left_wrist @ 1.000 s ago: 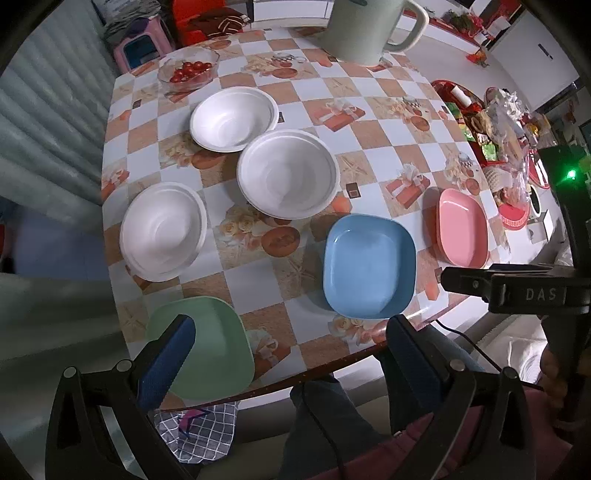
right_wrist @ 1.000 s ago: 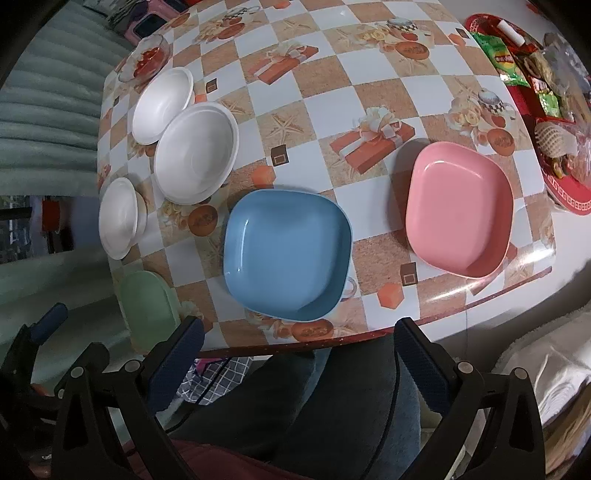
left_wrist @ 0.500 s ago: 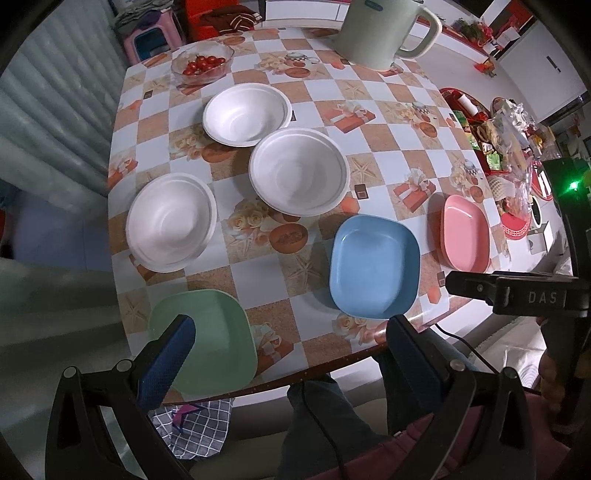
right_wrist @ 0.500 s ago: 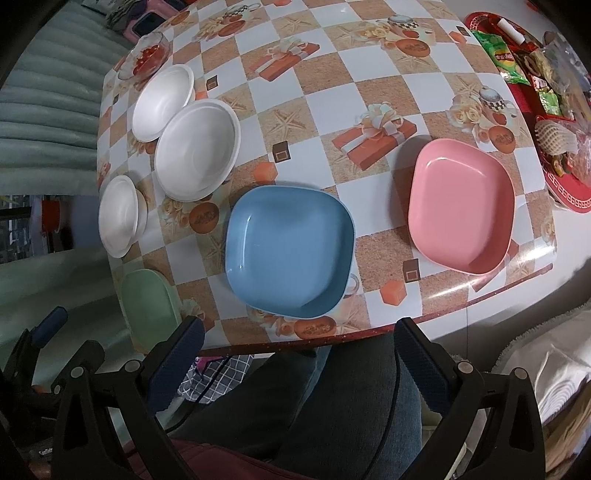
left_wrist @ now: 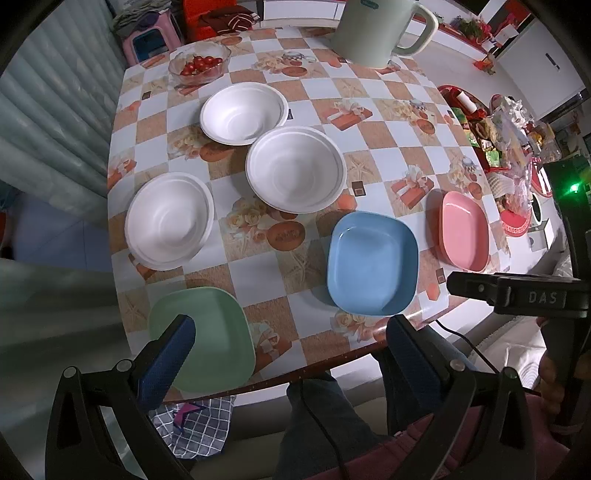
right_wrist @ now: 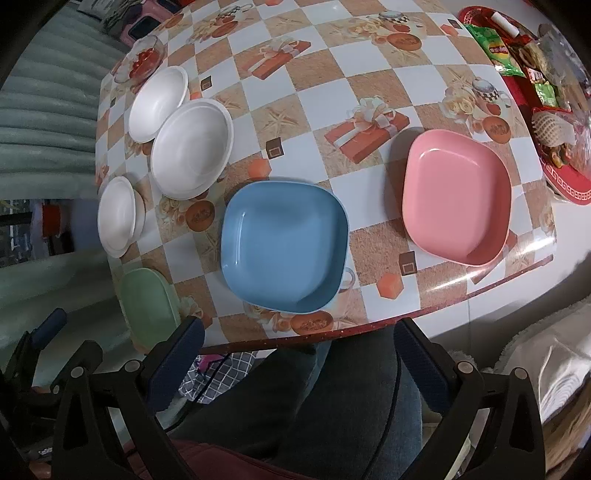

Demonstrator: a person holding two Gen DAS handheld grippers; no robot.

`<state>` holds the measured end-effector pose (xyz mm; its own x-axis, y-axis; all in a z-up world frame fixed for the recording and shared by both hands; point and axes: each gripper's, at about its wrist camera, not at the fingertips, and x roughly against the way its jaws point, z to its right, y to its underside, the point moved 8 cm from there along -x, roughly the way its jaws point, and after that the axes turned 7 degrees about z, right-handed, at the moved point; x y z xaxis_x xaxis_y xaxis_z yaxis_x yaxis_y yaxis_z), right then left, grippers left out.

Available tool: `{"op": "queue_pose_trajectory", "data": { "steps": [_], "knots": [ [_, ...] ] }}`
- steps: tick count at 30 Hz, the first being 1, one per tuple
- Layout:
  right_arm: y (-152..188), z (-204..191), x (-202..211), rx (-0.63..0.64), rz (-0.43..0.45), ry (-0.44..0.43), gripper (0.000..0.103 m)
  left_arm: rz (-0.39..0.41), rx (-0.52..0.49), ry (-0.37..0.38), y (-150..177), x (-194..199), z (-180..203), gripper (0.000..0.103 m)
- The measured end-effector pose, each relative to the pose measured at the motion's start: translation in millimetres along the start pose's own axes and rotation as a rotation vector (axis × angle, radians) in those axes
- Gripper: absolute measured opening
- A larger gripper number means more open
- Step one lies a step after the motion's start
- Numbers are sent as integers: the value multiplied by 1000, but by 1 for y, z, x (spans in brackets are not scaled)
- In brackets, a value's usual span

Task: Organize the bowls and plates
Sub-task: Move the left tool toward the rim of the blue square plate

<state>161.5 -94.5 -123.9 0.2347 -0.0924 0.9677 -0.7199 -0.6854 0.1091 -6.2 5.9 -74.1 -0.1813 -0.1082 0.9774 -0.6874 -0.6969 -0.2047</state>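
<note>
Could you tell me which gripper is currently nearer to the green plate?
Left. The left gripper hovers open with one finger over the green plate; the right gripper hangs open off the table edge, nearer the blue plate.

Surface (left_wrist: 373, 133) with checkered orange-white oilcloth; grey-green curtain (left_wrist: 48, 110) left; pink stool (left_wrist: 147, 40) behind; white cabinets (left_wrist: 535, 74) right.

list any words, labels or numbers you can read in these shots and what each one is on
"DAS": white letters on the black body of the right hand-held gripper, seen in the left wrist view.
Green snack packet in the red tray: printed label too small and blurred to read.
Pale green kettle: a dark mark at its top edge, cut off and unreadable.
Plates, bowls and tablecloth: pictures only, no readable text.
</note>
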Motion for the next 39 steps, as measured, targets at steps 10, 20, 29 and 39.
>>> {"op": "queue_pose_trajectory", "data": {
  "steps": [10,20,29,39],
  "knots": [
    [6,-1,-4,-49,-9,-89,103,-21,-2,32,6,-7,7,103],
    [11,19,-13,-101,-7,-59,103,-36,-21,5,10,-12,7,103],
    [17,41,-28,-155,-12,-58,103,-61,-67,-48,12,-31,4,103],
    [23,56,-67,-210,-49,-63,103,-93,-144,-56,0,-80,31,103]
  ]
}}
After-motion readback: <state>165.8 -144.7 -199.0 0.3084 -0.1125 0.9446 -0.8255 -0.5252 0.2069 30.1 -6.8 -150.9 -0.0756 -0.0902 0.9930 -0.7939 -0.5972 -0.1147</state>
